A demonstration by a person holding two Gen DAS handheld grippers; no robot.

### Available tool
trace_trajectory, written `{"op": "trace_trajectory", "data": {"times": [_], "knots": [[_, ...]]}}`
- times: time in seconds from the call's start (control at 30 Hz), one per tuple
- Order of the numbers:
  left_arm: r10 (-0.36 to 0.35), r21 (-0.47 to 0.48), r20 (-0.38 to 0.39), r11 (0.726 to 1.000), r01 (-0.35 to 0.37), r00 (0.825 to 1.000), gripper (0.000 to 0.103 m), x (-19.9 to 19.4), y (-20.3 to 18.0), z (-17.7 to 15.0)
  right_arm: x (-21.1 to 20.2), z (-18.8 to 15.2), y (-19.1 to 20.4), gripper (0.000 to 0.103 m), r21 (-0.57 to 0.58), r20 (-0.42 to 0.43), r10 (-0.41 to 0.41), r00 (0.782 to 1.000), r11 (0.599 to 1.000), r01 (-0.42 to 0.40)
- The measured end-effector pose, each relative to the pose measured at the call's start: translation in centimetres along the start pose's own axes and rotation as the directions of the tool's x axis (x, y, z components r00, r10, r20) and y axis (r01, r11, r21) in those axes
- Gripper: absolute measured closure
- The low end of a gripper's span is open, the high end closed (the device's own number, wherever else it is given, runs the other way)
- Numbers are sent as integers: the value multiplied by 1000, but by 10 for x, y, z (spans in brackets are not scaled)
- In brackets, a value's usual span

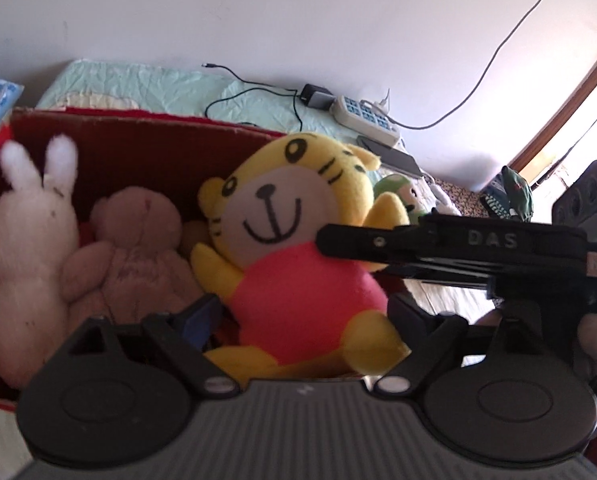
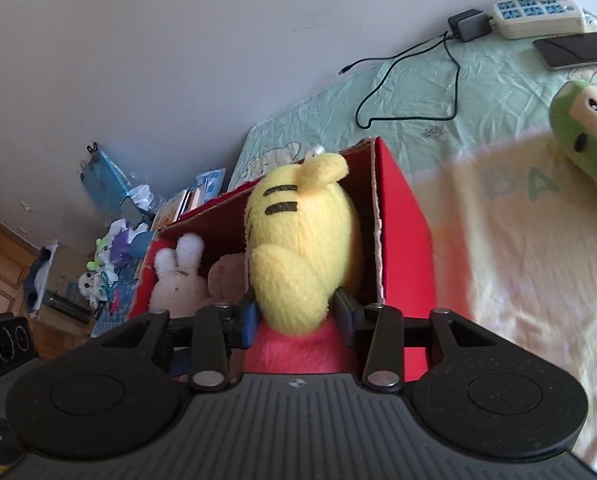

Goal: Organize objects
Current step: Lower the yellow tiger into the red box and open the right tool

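Note:
A yellow tiger plush in a pink shirt is held upright over the right end of a red cardboard box. My right gripper is shut on the tiger plush at its neck; its black finger reaches in from the right. My left gripper is open, its fingers on either side of the tiger's lower body, apart from it. A white rabbit plush and a brown bear plush sit inside the box. A green plush lies on the bed to the right.
The box stands on a bed with a pale green sheet. A power strip, charger, black cable and phone lie by the wall. Clutter and a wooden floor lie left of the bed.

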State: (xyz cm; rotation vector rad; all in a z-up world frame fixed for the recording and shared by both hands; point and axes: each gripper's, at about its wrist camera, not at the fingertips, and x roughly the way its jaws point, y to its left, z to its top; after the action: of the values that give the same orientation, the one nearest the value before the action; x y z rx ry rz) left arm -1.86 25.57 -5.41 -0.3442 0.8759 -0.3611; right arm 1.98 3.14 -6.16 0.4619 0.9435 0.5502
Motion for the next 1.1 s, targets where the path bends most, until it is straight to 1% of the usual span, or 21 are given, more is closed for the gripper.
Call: {"op": "trace_trajectory", "data": {"times": [0.07, 0.17, 0.23, 0.27, 0.4, 0.47, 0.57, 0.63, 0.67, 0.7, 0.77, 0.87, 0.97, 1.03, 1.1], "knots": [[-1, 10, -2, 1000, 1, 1000, 11, 2, 5, -3, -8, -5, 4, 58, -9, 21, -18, 1000, 1000, 19], [-10, 12, -3, 1000, 10, 1000, 11, -3, 2, -11, -24, -10, 7, 58, -17, 79, -53, 995, 998, 54], [-9, 23, 6, 1000, 9, 1000, 11, -4, 2, -8, -30, -13, 7, 63, -8, 107, -46, 993, 999, 47], [-5, 30, 8, 1000, 5, 1000, 11, -4, 1, -7, -32, -13, 9, 69, -7, 123, -42, 991, 999, 43], [-12, 41, -7, 999, 13, 1000, 11, 3, -5, -4, -34, -15, 18, 70, -38, 192, -56, 980, 997, 65], [-4, 53, -17, 999, 5, 1000, 11, 8, -9, -5, -27, -14, 18, 72, -57, 179, -45, 983, 997, 56], [12, 67, -31, 998, -9, 999, 11, 16, -12, -7, -14, -13, 15, 73, -45, 146, -101, 984, 993, 108], [10, 55, -40, 998, -8, 999, 11, 16, -11, -8, -7, -13, 8, 74, -19, 111, -115, 987, 993, 118], [14, 53, -40, 999, -12, 999, 11, 15, -11, -8, -8, -15, 6, 74, -2, 113, -107, 988, 994, 108], [19, 54, -33, 998, -17, 999, 11, 12, -11, -8, -10, -16, 3, 74, 11, 130, -82, 988, 997, 81], [39, 63, -2, 997, -39, 999, 11, 1, -14, -7, -18, -18, -1, 71, 27, 151, -40, 988, 999, 36], [76, 80, 41, 994, -79, 996, 11, -13, -24, -6, -30, -21, -11, 71, 60, 168, 1, 986, 998, -11], [91, 89, 91, 991, -99, 992, 11, -26, -37, -4, -50, -24, -27, 71, 94, 210, 44, 977, 993, -65], [88, 99, 111, 990, -99, 990, 11, -31, -50, -2, -66, -24, -41, 71, 115, 245, 37, 969, 991, -67], [83, 127, 116, 987, -98, 990, 11, -29, -66, 0, -80, -24, -57, 71, 143, 267, -14, 964, 989, -25]]}}
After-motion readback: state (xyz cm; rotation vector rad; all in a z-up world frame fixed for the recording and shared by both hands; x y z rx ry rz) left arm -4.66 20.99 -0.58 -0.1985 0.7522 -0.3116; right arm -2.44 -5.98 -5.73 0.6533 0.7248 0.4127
